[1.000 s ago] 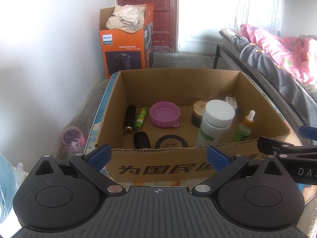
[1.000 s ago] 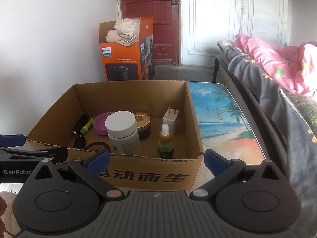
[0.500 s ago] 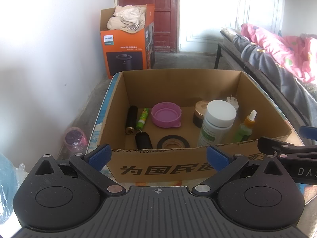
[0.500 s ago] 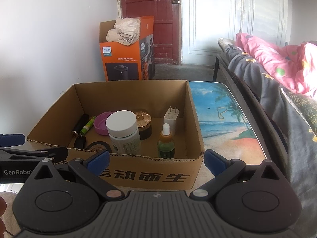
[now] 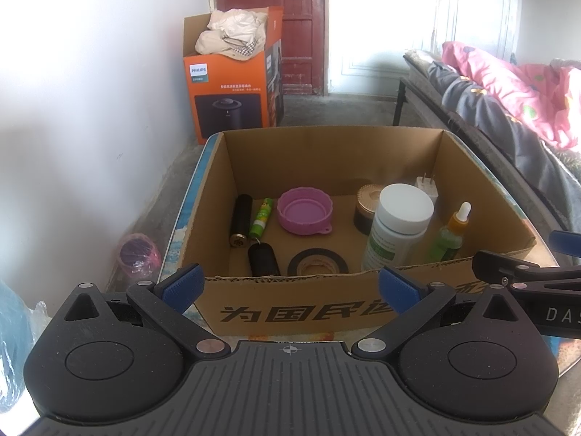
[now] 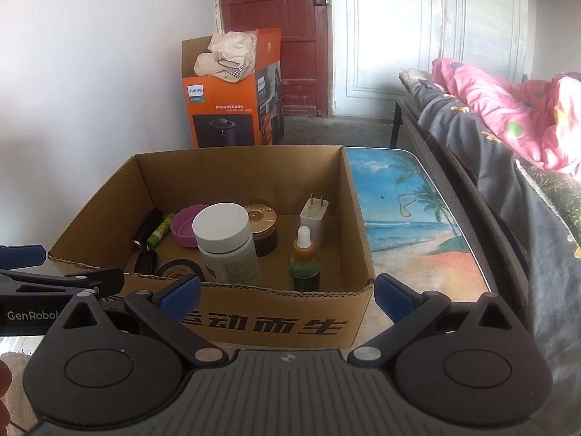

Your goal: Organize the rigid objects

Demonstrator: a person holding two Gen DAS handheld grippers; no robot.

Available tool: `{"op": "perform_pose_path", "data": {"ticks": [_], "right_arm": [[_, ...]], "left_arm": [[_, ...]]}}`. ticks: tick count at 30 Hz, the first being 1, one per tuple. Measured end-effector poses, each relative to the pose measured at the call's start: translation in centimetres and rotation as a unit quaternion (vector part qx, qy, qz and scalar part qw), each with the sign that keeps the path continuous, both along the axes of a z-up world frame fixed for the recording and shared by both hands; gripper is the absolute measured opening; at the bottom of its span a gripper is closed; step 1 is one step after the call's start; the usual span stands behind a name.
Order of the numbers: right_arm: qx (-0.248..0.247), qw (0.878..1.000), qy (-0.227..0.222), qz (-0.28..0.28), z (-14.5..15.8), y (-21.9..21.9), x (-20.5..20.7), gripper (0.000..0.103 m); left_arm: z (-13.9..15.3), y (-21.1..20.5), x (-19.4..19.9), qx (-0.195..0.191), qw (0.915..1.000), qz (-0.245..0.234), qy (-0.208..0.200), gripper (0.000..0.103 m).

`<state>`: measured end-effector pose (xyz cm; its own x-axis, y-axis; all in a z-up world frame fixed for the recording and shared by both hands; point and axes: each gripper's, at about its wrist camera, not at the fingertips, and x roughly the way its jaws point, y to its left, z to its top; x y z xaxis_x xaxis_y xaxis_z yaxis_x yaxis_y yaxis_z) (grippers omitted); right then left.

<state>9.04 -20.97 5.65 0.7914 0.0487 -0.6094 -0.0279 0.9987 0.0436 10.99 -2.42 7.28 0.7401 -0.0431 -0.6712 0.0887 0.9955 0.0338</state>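
An open cardboard box (image 5: 290, 314) (image 6: 276, 323) stands on the beach-print table (image 6: 414, 225). In it are a white-capped bottle (image 5: 399, 225) (image 6: 227, 243), a green dropper bottle (image 5: 452, 234) (image 6: 304, 263), a gold-lidded jar (image 5: 367, 205) (image 6: 262, 227), a white plug (image 6: 314, 216), a pink lid (image 5: 304, 210), a black tape roll (image 5: 317, 261), a green tube (image 5: 262, 218) and two black cylinders (image 5: 241, 219). My left gripper (image 5: 288, 285) and right gripper (image 6: 287, 292) are both open and empty, in front of the box's near wall.
An orange Philips carton (image 5: 232, 83) with cloth inside stands on the floor by a red door (image 5: 279, 18). A bed with pink and grey bedding (image 6: 508, 138) runs along the right. A pink-wrapped item (image 5: 139, 254) lies on the floor at left.
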Motion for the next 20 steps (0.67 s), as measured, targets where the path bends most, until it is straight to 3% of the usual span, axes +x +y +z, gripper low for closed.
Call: {"op": "perform_pose_path", "data": {"ticks": [20], "right_arm": [[0.002,1.000,0.003,-0.001,-0.02,-0.45,0.20,0.103]], "left_arm": [[-0.21,-0.18,0.12,0.000,1.0000,0.000,0.002,0.103]]}}
